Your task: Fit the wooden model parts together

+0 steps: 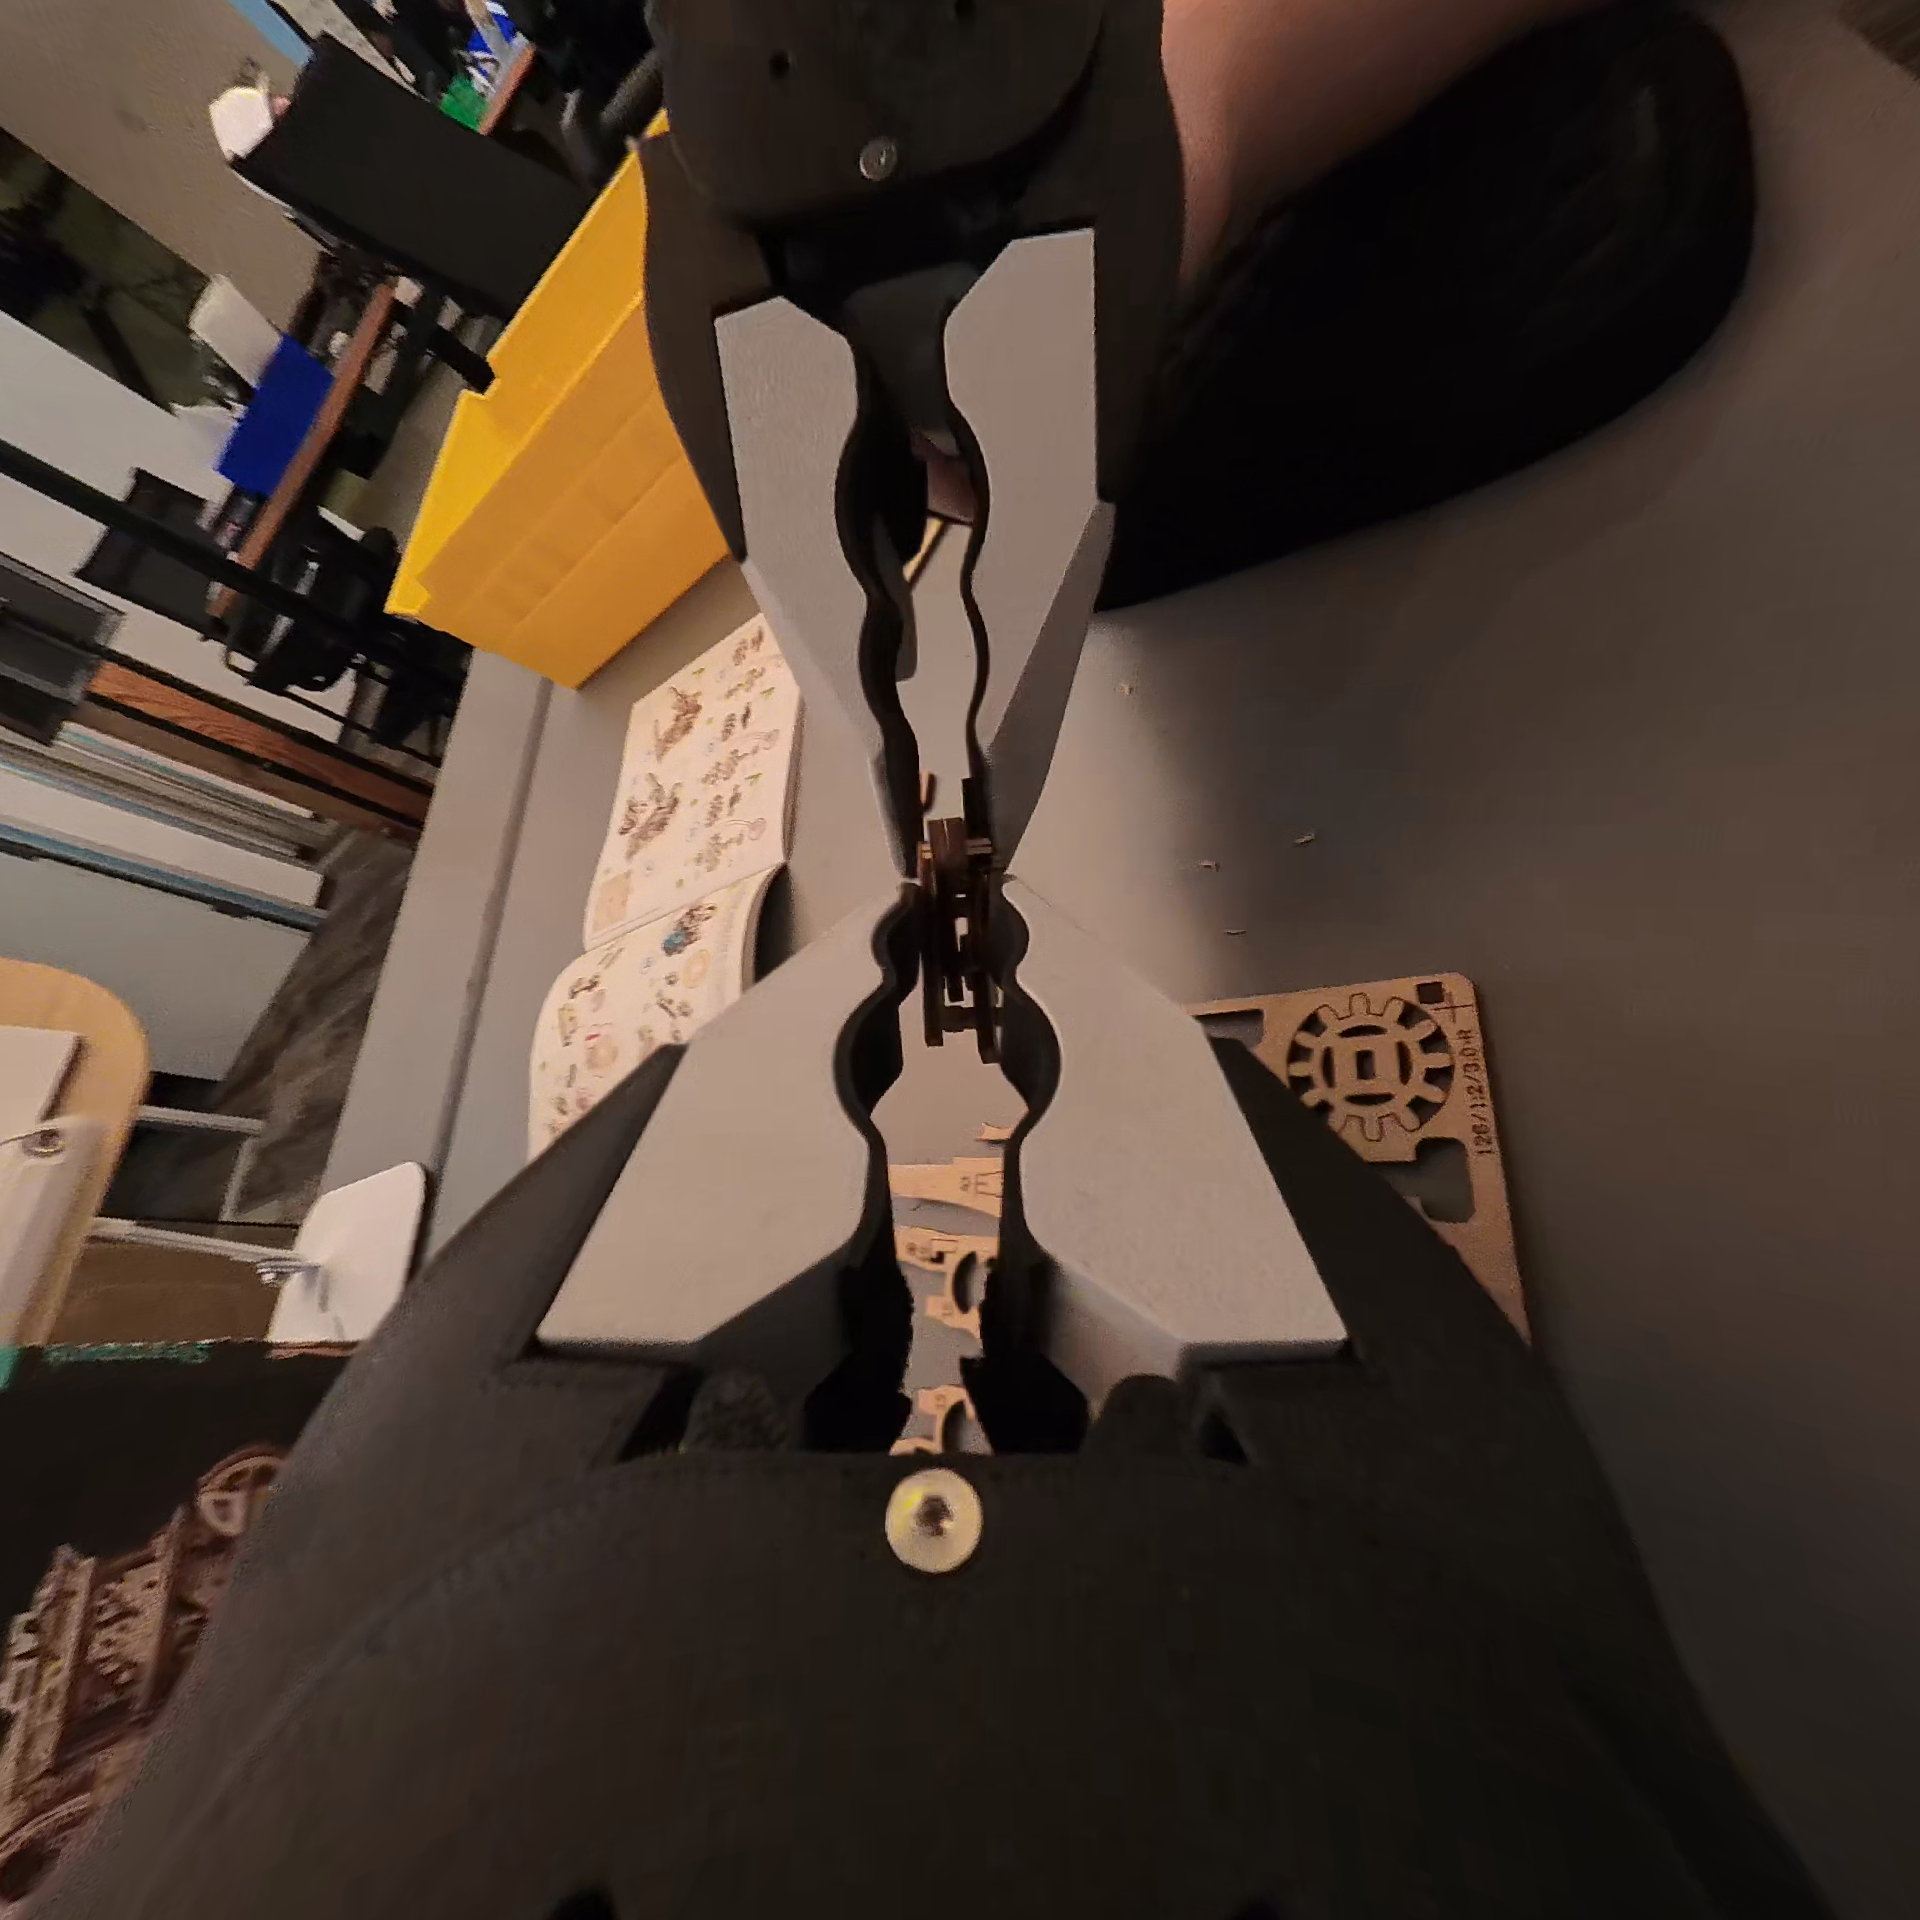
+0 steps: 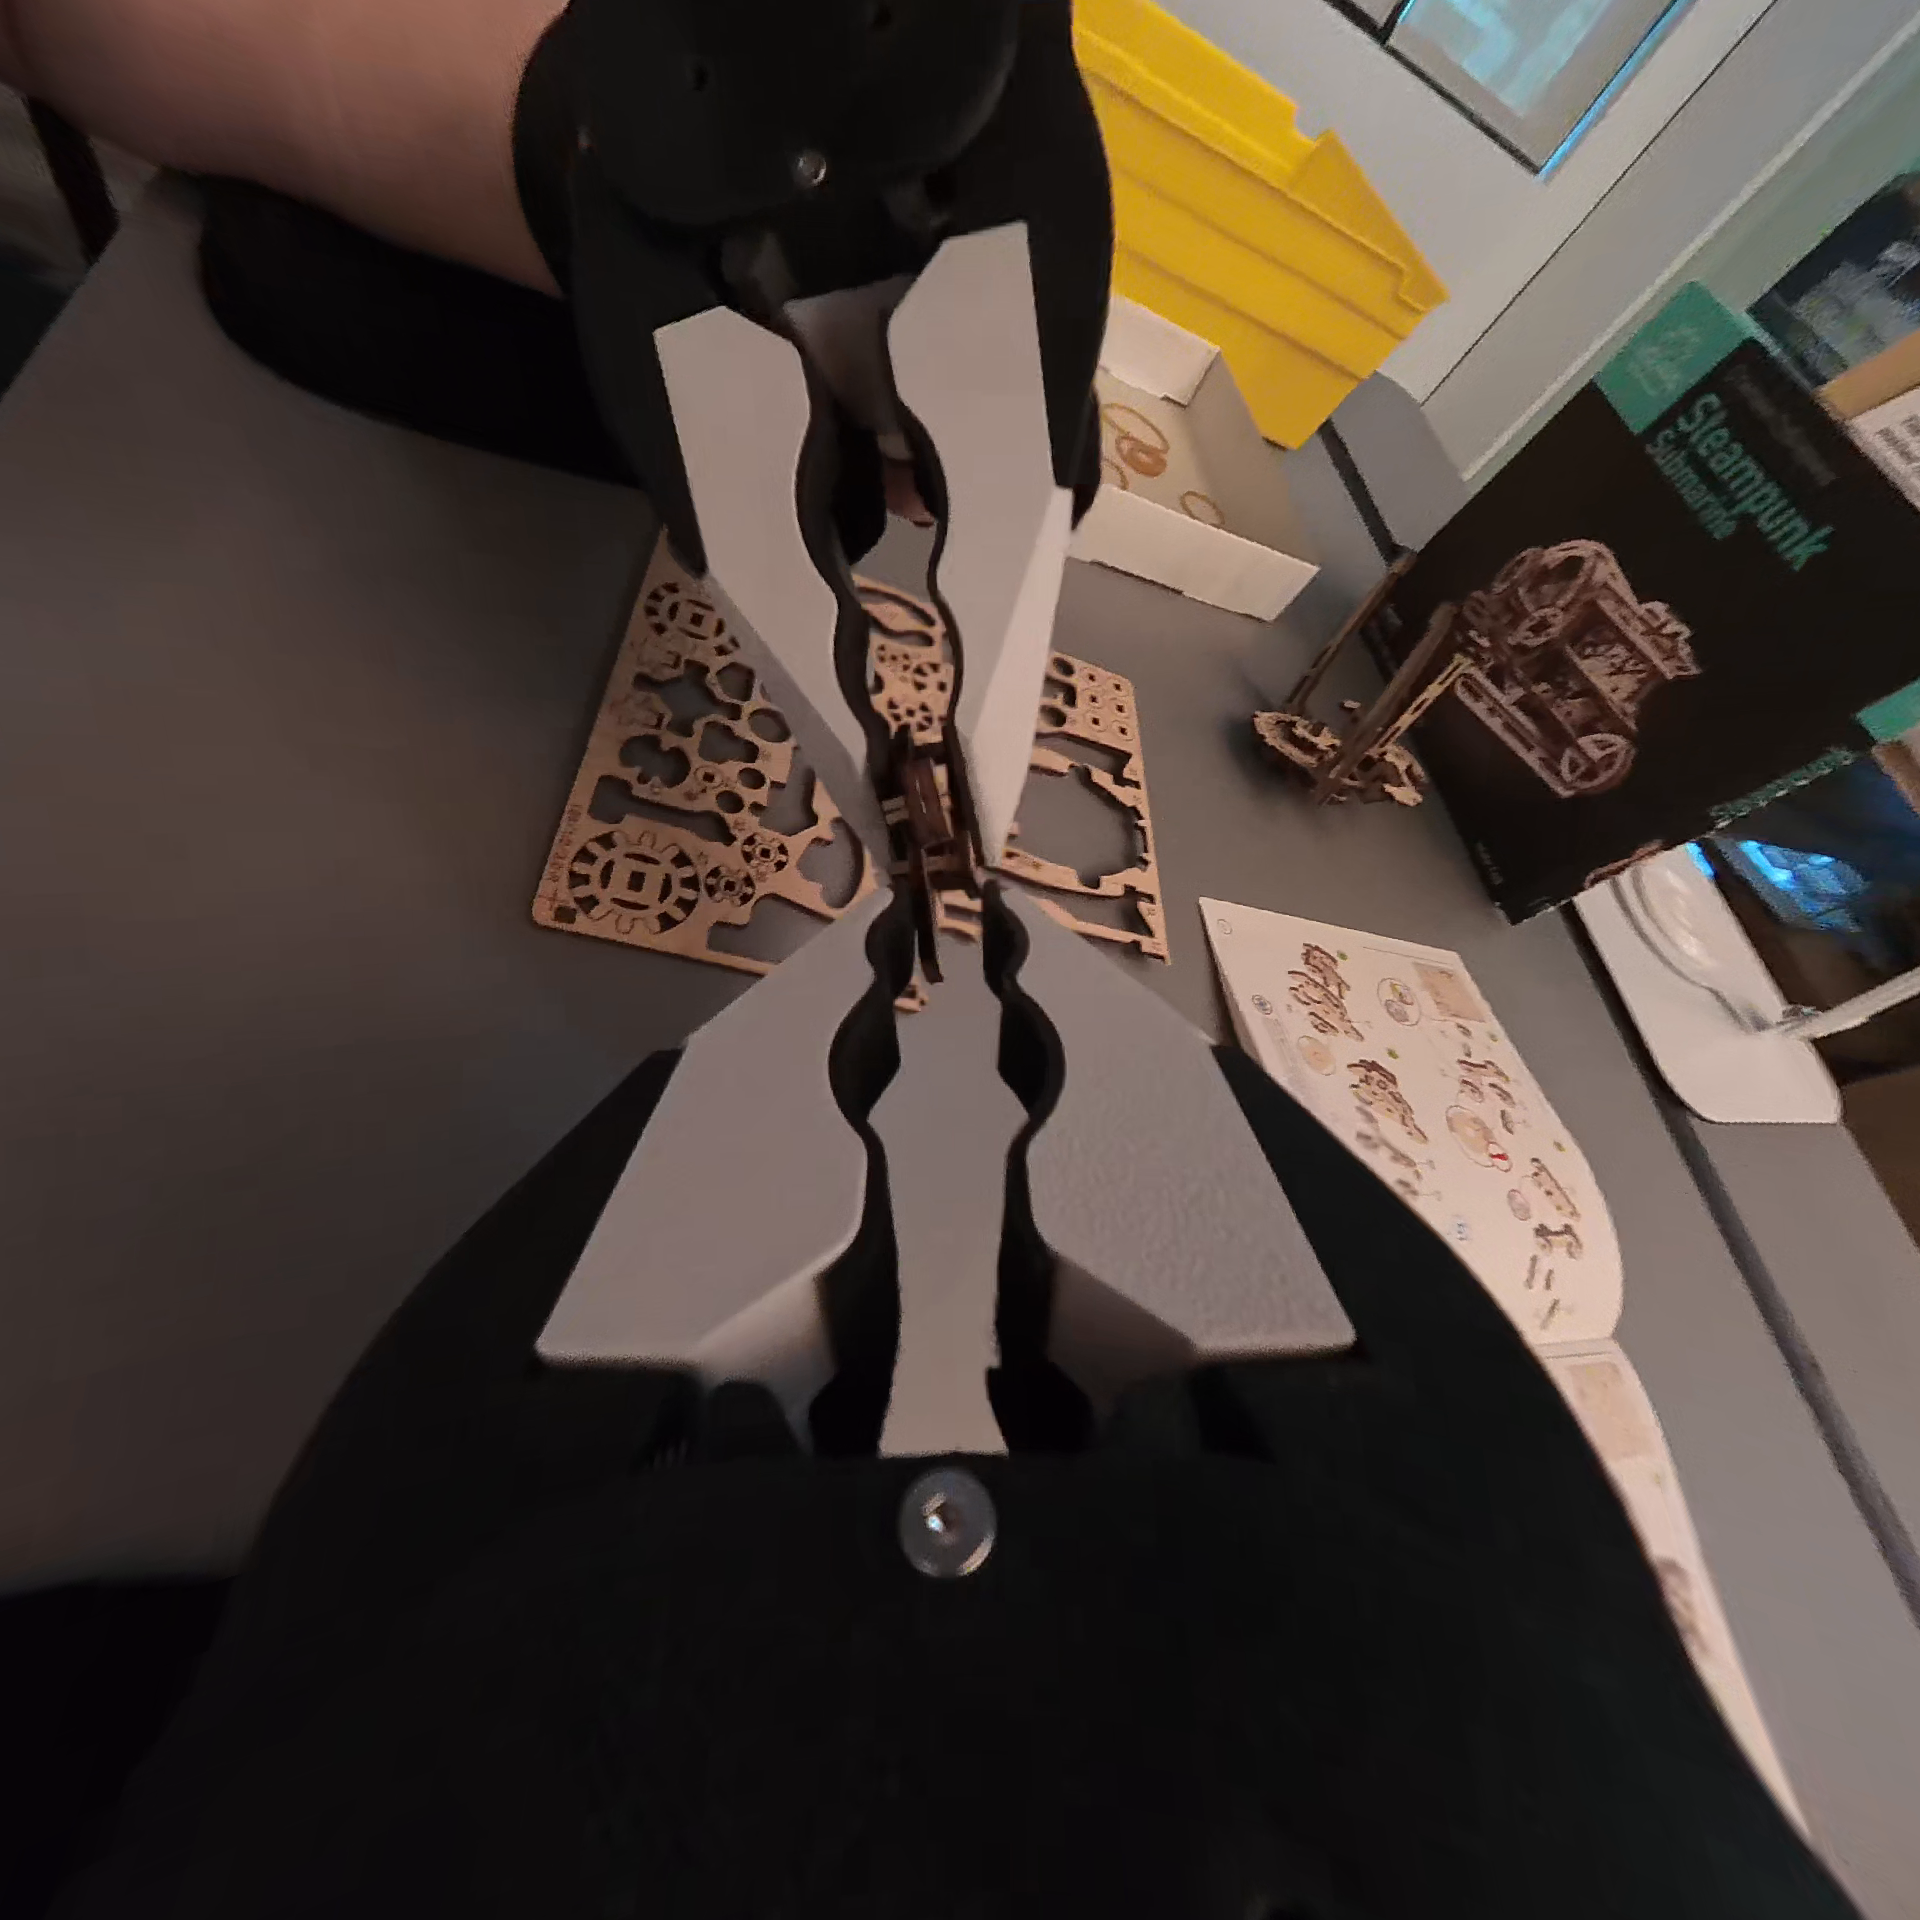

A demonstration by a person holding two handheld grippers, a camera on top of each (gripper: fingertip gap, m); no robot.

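Two grippers meet tip to tip over the grey worktop (image 2: 312,727), each pinching the small wooden assembly (image 1: 951,935).

The left gripper (image 1: 956,971) is nearly closed on the assembly's near end; the right gripper (image 2: 930,925) clamps the other end, though blur hides exactly which piece each one grips. The assembly hangs above a punched-out wooden parts sheet (image 2: 675,821). An instruction booklet (image 2: 1434,1122) lies beside the sheet, a yellow bin (image 2: 1247,229) sits at the far edge, and the worktop's left side lies bare.
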